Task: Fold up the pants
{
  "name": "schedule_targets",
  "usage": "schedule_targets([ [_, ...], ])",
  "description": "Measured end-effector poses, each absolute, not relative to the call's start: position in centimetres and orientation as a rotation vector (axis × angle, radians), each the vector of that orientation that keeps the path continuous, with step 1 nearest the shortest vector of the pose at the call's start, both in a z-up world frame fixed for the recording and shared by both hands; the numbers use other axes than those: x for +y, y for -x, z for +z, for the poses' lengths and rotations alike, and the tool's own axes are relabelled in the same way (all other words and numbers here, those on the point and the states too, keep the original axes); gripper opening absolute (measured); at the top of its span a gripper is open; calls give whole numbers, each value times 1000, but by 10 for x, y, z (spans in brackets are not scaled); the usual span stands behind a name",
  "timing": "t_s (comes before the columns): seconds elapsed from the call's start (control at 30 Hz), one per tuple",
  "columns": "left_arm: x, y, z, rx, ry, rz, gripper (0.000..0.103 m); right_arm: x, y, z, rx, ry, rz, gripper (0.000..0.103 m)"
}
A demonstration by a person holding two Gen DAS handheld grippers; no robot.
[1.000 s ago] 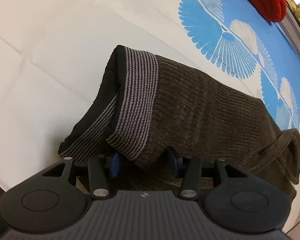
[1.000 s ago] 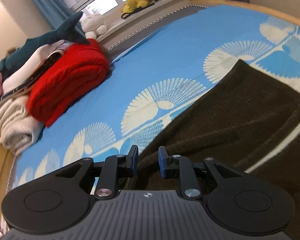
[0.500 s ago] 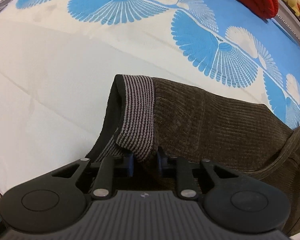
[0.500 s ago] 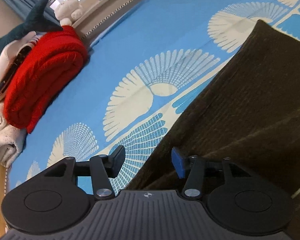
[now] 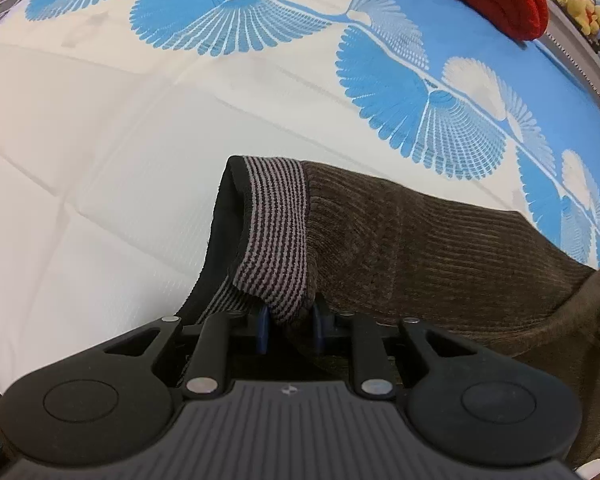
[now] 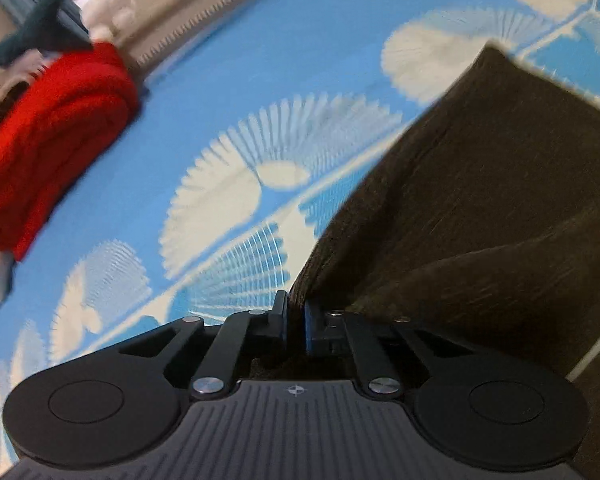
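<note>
Left wrist view: the pants (image 5: 420, 248), brown ribbed corduroy, lie on the bedspread (image 5: 100, 168) with their long axis running from the striped waistband (image 5: 276, 236) at centre off to the right. The waistband is grey-and-black knit, its mouth gaping open leftward. The left gripper (image 5: 290, 330) is clamped on the waistband's lower corner.

Right wrist view: blurred. The pants (image 6: 480, 200) stretch away from the right gripper (image 6: 296, 326), whose blue pads pinch a fabric edge. A red knit blanket (image 6: 48, 140) lies far left of the pants.
</note>
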State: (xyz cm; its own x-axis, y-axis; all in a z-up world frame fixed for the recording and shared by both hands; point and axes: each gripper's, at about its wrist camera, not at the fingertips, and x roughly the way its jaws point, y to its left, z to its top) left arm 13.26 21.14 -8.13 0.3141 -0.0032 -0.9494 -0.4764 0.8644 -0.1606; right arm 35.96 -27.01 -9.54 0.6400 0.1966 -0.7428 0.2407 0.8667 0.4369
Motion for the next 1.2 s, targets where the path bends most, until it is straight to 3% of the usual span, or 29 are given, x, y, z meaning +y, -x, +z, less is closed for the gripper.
schedule_targets([
  [0.17,216,-117,-65,1159,470,305,19,-306,-283,-28,816,-473,69,7],
  [0.27,218,-100,-50,1113,455,294,17,-328,-219,-16,845,-435,134,7],
  [0.43,222,-81,-51,1153,390,286,18,-346,-146,-56,1155,-317,279,9],
  [0.53,228,-82,-66,1238,391,298,24,-344,-127,-75,1251,-181,340,12],
  [0.6,228,-85,-69,1256,374,323,27,-352,-123,-66,1182,-161,336,12],
  [0.67,228,-87,-69,1243,375,337,44,-365,-128,-55,1112,-210,304,14],
  [0.73,226,-91,-70,1242,385,341,52,-374,-139,-47,1042,-247,250,26],
  [0.9,222,-99,-78,1275,384,355,55,-365,-171,-41,872,-216,140,44],
  [1.2,218,-114,-92,1317,348,392,55,-309,-230,-97,920,23,71,49],
])
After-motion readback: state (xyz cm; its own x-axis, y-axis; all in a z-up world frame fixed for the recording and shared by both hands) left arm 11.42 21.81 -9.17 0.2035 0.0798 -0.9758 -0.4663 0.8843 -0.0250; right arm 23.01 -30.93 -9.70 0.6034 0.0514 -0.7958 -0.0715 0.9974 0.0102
